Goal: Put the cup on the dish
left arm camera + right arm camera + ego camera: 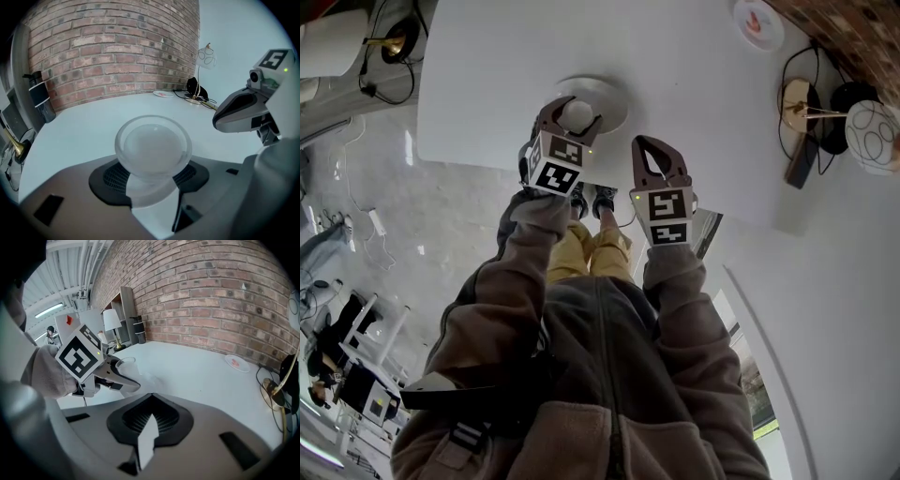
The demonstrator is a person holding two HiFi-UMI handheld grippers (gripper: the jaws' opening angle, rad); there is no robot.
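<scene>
A clear plastic cup (577, 112) sits upright between the jaws of my left gripper (573, 119), which is shut on it. In the left gripper view I look down into the cup (153, 146), which fills the gap between the jaws. The cup is over the near-left part of a pale round dish (606, 97) on the white table (694, 84); I cannot tell whether it touches. My right gripper (643, 142) is a little to the right, near the table's front edge, shut and holding nothing. The right gripper view shows the cup (125, 366) in the left gripper (123, 380).
A small plate with a red mark (757, 22) lies at the table's far right. Cables, a lamp base (799, 101) and a round white lamp shade (874, 137) crowd the right side. A brick wall (112, 51) rises behind the table.
</scene>
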